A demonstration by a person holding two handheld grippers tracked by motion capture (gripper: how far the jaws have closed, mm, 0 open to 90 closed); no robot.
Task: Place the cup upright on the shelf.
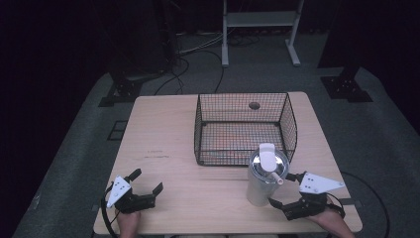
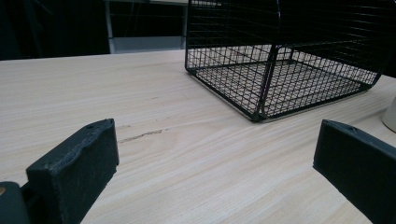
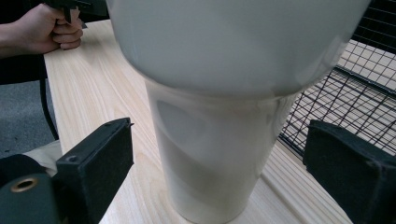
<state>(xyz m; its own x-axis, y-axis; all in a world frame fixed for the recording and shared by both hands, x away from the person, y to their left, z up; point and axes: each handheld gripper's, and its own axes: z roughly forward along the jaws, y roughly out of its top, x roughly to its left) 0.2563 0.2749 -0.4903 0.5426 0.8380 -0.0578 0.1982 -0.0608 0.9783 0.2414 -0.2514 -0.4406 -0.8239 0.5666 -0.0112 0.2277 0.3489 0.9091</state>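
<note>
Table [image 1: 168,148] with basket [image 1: 244,129], tumbler [image 1: 265,176]

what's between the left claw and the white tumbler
Only bare light wood table: the high view shows nothing between the open left claw and the white tapered tumbler with a clear lid and straw.

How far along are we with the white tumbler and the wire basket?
Early. Done: nothing; the black wire basket holds nothing. In hand: the right hand-held gripper, jaws open, brackets the white lidded tumbler standing on the wooden table. Left: probably grip, lift, place inside. The left hand-held gripper waits open.
</note>
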